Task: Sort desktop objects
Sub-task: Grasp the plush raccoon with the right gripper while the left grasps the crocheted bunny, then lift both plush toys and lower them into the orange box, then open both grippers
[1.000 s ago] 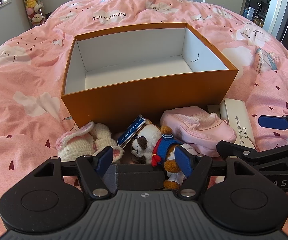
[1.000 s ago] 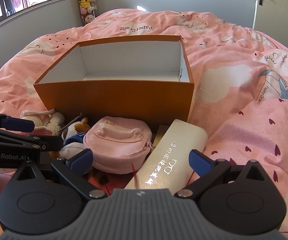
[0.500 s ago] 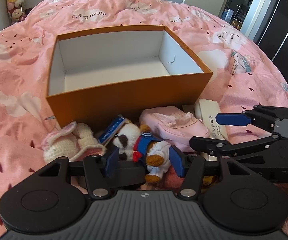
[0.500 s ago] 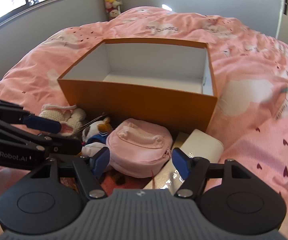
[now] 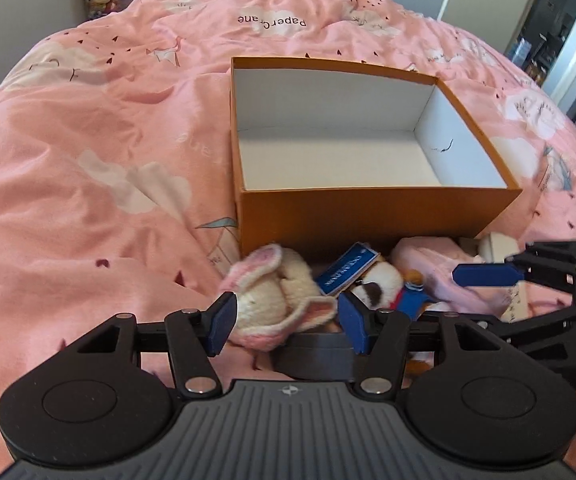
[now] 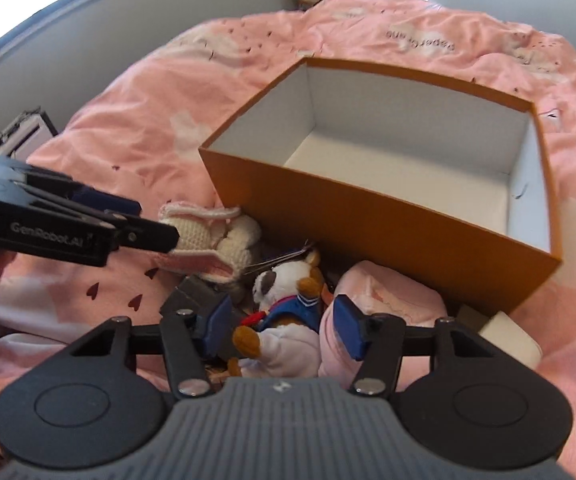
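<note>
The orange box (image 5: 375, 216) sits open-topped on the pink duvet (image 5: 88, 168), its long axis running roughly left to right across the left wrist view and its white inside bare; the small things lie in a row along its near long wall. The crocheted rabbit (image 5: 276, 304) lies at the near-left corner of the box, on its side, its long pink-lined ear pointing right toward the plush dog (image 6: 284, 312); the dog lies on its back, head toward the box wall and feet toward the right wrist camera; a blue tag (image 5: 345, 268) leans between rabbit and dog; the pink pouch (image 6: 383, 304) lies just right of the dog, and the white case (image 6: 507, 336) lies near the box's near-right corner, mostly hidden.

The left gripper (image 5: 286, 320) reaches in low and level, its blue pads spread either side of the rabbit, not clenched on it; the right gripper (image 6: 280, 326) comes in from the right, level, its pads parted around the dog's body, grasping nothing.

Against half a second ago, the left gripper has shifted left from the dog to the rabbit; the right has swung left from the pouch to the dog; both views now see the box more obliquely.
</note>
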Demonstrator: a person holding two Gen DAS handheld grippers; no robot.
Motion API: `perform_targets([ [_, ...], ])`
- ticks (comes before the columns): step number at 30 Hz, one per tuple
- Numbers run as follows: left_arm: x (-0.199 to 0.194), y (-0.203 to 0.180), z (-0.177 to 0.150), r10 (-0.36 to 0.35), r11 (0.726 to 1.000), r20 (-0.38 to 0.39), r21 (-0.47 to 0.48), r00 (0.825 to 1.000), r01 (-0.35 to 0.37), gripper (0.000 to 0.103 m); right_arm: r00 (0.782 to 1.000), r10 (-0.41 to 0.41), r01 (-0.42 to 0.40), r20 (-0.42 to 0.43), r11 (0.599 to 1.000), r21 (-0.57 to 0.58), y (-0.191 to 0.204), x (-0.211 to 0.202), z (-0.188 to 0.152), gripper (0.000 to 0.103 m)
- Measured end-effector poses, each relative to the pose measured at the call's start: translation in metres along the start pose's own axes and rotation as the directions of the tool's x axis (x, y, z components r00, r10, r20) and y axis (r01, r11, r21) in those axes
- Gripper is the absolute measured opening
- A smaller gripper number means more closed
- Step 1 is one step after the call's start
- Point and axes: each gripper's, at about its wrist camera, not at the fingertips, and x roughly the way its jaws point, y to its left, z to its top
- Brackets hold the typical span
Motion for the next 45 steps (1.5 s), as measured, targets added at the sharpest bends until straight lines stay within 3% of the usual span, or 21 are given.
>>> perform_targets([
  [4, 0.007, 0.012, 0.002, 0.028, 0.999, -0.032, 0.018, 0.999, -0.028, 0.066, 0.997, -0.040, 0.035, -0.073, 0.997, -0.071, 0.002, 0.022, 0.013, 0.059],
  [13, 0.038, 0.025, -0.001, -0.030, 1.000, -0.114, -0.004, 0.993, 0.030, 0.067, 0.978, -0.050, 0.016, -0.203, 0.986, -0.167, -0.002, 0.056, 0.032, 0.062],
  [21, 0.050, 0.026, -0.002, -0.027, 0.999, -0.111, -0.022, 0.993, 0.025, 0.065, 0.965, -0.043, -0.019, -0.259, 0.973, -0.231, 0.001, 0.081, 0.034, 0.072],
  [23, 0.051, 0.025, -0.003, -0.007, 1.000, -0.096, -0.019, 0.995, 0.005, 0.061, 0.966, -0.048, -0.018, -0.253, 0.968, -0.251, 0.002, 0.085, 0.031, 0.072],
  [30, 0.033, 0.025, -0.005, -0.003, 0.999, -0.047, -0.041, 0.999, 0.001, 0.047, 0.984, -0.015, -0.028, -0.176, 0.971, -0.239, -0.001, 0.059, 0.024, 0.048],
  [39, -0.020, 0.017, 0.007, 0.037, 0.999, 0.080, -0.004, 0.996, -0.036, 0.044, 0.999, 0.027, -0.033, -0.037, 0.979, -0.201, -0.007, 0.006, 0.007, 0.046],
  [45, -0.061, 0.010, 0.024, 0.012, 1.000, 0.196, 0.017, 0.981, -0.015, 0.043, 0.996, 0.075, -0.066, 0.057, 0.987, -0.146, -0.007, -0.026, 0.026, 0.046],
])
